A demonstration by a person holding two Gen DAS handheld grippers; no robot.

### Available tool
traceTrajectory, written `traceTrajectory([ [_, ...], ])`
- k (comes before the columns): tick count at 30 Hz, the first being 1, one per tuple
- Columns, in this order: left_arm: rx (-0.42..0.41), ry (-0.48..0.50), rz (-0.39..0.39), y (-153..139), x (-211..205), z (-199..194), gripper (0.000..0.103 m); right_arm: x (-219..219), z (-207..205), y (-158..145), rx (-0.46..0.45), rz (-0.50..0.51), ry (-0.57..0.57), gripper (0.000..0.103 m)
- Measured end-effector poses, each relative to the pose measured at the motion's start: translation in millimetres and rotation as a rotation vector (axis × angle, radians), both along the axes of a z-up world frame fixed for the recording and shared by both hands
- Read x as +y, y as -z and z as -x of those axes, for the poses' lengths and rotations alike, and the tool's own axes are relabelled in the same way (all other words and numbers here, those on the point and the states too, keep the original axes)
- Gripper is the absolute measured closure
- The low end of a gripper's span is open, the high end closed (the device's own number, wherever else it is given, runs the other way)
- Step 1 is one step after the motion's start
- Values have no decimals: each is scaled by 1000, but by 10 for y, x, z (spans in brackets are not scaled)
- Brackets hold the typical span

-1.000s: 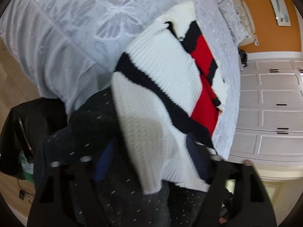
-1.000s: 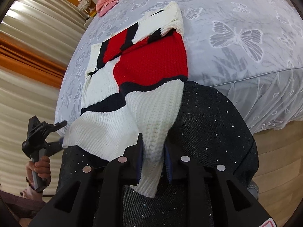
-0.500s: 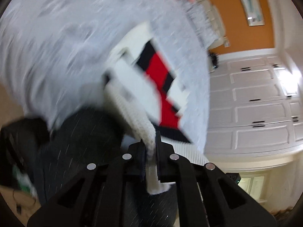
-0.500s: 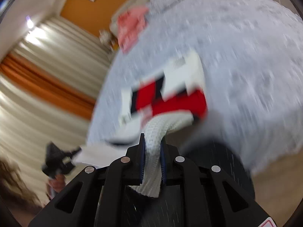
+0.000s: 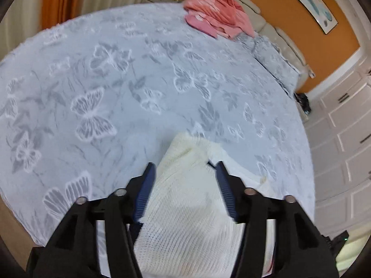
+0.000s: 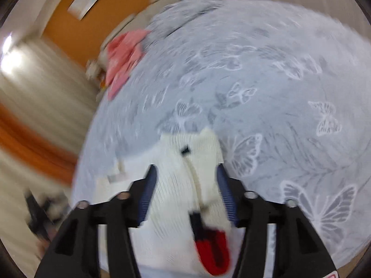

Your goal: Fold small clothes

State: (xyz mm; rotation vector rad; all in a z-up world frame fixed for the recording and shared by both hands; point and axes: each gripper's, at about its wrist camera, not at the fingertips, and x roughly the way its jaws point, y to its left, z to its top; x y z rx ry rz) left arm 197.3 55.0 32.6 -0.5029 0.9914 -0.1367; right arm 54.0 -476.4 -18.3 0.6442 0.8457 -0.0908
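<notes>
**One sweater, two gaping grippers**

Left wrist view: one knit sweater [image 5: 190, 199] is seen on the butterfly bedspread [image 5: 116, 92], lying between the spread fingers of the left gripper [image 5: 185, 169]. One pink garment pile [image 5: 218, 23] is seen far off.

Right wrist view, blurred: the same sweater [image 6: 183, 185] is framed by the parted right gripper [image 6: 185, 171], unclamped.

Both wrist cameras look down along their grippers from close above the bed [image 5: 139, 81], facing the headboard wall (right view blurred); both share the white sweater [image 5: 192, 208] and pink clothes [image 5: 218, 23]
</notes>
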Motion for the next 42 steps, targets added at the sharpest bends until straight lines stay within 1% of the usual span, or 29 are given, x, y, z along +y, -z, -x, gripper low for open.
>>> traceTrajectory([
  [2,-10,32,-58,51,15,56,25,188,-42,46,28,83,-88,45],
  [5,-1,115,-142,238,-77,-6,25,386,-317,202,82,143,-202,45],
  [7,16,146,-145,401,-142,-72,25,493,-511,328,112,175,-236,45],
  [9,55,151,-137,588,-191,-150,25,530,-678,517,175,176,-246,45],
  [11,138,145,-110,842,-212,-276,25,556,-754,661,207,163,-255,46],
  [12,173,144,-83,946,-205,-314,35,582,-790,747,224,150,-270,48],
  [13,194,147,-58,1017,-202,-333,44,599,-787,773,225,142,-281,70],
  [14,213,153,-36,1075,-198,-348,68,619,-773,784,224,143,-288,96],
  [15,218,162,-26,1107,-193,-348,76,616,-737,754,213,139,-279,95],
  [17,177,176,-22,1021,-186,-301,85,584,-653,569,140,129,-246,96],
  [18,144,188,-16,898,-180,-266,91,564,-616,411,94,146,-223,96],
  [20,90,213,9,690,-186,-241,91,492,-587,160,25,158,-192,96],
  [22,30,230,11,438,-231,-282,92,425,-634,-92,-30,194,-170,96],
  [23,6,231,15,354,-250,-319,95,378,-686,-168,-46,209,-157,96],
  [25,-37,220,-4,207,-317,-451,96,316,-837,-131,-28,228,-134,96],
  [26,-48,204,-26,179,-351,-526,96,264,-897,-54,-7,232,-118,96],
  [27,-45,188,-32,202,-379,-636,96,210,-990,123,40,236,-107,96],
  [29,-3,185,-45,351,-419,-809,94,128,-1114,549,182,230,-101,96],
  [30,61,169,-74,511,-451,-897,94,129,-1141,743,244,221,-110,95],
  [31,102,162,-54,602,-429,-932,94,152,-1133,815,259,218,-121,94],
  [32,134,158,-11,669,-422,-923,92,184,-1105,827,250,225,-127,90],
  [33,146,159,47,694,-404,-893,84,216,-1074,801,229,230,-130,89],
  [34,135,169,75,675,-402,-835,75,228,-1058,783,219,223,-135,86],
  [35,121,175,49,650,-421,-793,49,234,-1061,777,216,215,-141,76],
  [36,99,176,-20,619,-458,-762,25,251,-1060,750,211,219,-147,71],
  [37,74,179,-65,606,-489,-753,23,265,-1091,744,209,230,-153,63],
  [38,53,193,-94,611,-513,-757,24,278,-1123,744,212,241,-157,60],
  [40,76,225,-113,695,-591,-843,24,281,-1204,778,228,231,-166,60],
  [42,141,231,-101,860,-636,-955,26,306,-1262,792,238,213,-168,62],
])
